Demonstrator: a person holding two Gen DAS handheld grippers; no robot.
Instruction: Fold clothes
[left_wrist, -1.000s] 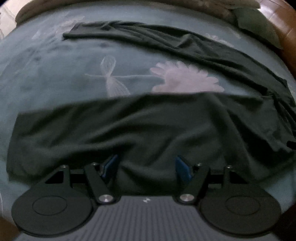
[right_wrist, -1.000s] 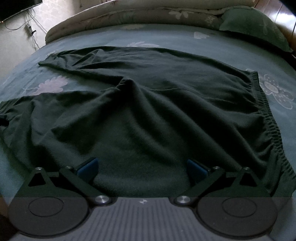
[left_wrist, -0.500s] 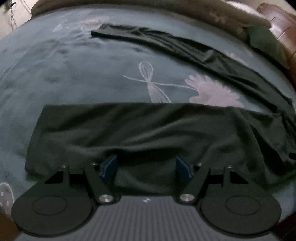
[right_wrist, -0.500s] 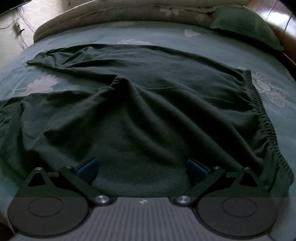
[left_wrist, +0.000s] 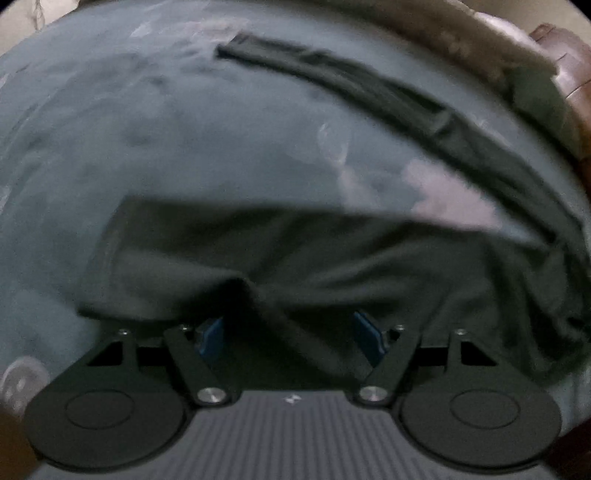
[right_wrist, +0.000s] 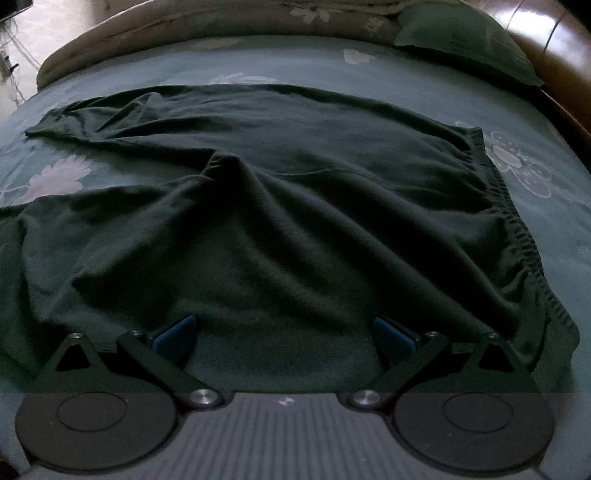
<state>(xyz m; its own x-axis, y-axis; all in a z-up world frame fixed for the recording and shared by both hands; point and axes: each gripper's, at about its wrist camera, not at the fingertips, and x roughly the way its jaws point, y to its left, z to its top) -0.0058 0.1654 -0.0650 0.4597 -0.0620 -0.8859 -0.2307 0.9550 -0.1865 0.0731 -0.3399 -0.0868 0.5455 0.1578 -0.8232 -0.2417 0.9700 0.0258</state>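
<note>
One pair of dark trousers (right_wrist: 295, 221); two grippers, jaws spread.

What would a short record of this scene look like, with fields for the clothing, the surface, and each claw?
garment: dark green fleece trousers with a gathered elastic waistband, spread out and wrinkled
surface: teal bed cover printed with pale flowers
pillow: dark green pillow at the far right corner
left claw: open, a raised fold of trouser leg between the blue pads
right claw: open, over the fabric near the waistband
</note>
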